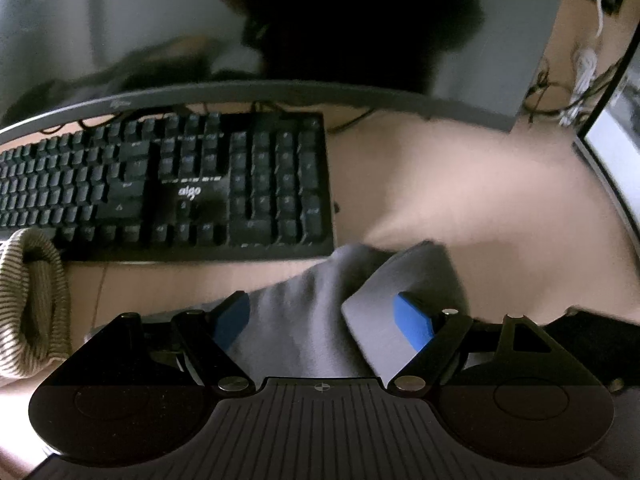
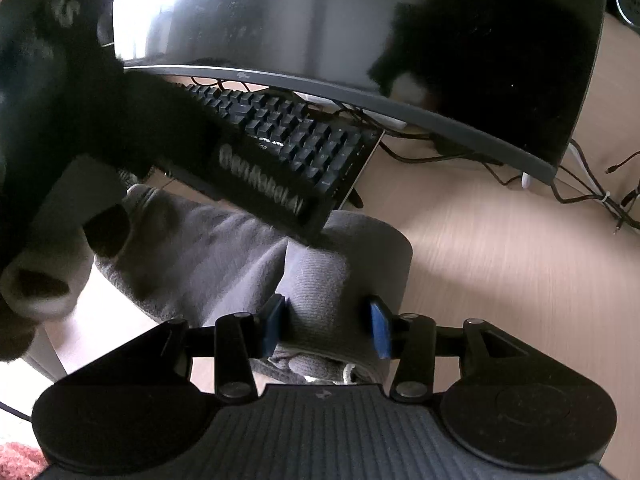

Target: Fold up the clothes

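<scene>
Soft grey knit garment (image 2: 320, 280) bunched on pale wood-grain worktop (image 2: 500, 260), at 6 o'clock from black "aigo" keyboard (image 1: 192, 184). Right gripper (image 2: 326, 326) jaws narrow, fold between, grip uncertain. Left gripper (image 1: 324, 320) jaws wide, straddling cloth.

Office or home computer station. Pale wood bench (image 2: 500, 264) carrying a black mechanical keyboard (image 1: 168, 188), a wide curved monitor (image 2: 360, 40) with dark screen, a second lit screen (image 1: 616, 152) at the edge. Tangle of black and white cables (image 2: 592, 192) behind the monitor.
</scene>
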`<act>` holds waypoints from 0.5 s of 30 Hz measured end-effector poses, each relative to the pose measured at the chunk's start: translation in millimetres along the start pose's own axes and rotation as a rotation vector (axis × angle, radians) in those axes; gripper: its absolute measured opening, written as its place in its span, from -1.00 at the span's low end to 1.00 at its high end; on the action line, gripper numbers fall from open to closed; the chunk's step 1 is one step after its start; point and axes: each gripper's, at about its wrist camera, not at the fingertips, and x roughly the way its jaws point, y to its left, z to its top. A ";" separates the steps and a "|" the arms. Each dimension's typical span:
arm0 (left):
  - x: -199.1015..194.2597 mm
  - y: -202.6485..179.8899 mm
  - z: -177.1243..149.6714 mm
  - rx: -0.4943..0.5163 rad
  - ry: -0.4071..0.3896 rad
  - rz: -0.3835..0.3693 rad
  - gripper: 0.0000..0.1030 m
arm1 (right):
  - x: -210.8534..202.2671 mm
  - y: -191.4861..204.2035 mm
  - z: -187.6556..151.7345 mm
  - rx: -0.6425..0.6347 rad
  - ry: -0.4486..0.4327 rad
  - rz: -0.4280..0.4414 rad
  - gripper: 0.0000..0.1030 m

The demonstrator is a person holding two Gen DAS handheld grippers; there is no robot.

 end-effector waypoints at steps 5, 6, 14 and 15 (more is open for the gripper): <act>9.5 -9.3 2.3 0.046 0.021 0.018 0.70 | 0.9 8.4 -1.4 -0.060 -0.019 -0.009 -0.08; 11.5 -10.8 1.2 0.057 0.023 0.030 0.72 | 0.4 7.1 -2.0 -0.058 -0.023 -0.001 -0.06; 17.5 -13.1 -2.4 0.106 0.016 0.086 0.75 | -17.6 -34.2 -6.5 0.124 -0.072 0.201 0.08; 18.4 -13.0 -2.1 0.104 0.017 0.085 0.76 | -18.9 -43.5 -9.4 0.184 -0.078 0.236 0.08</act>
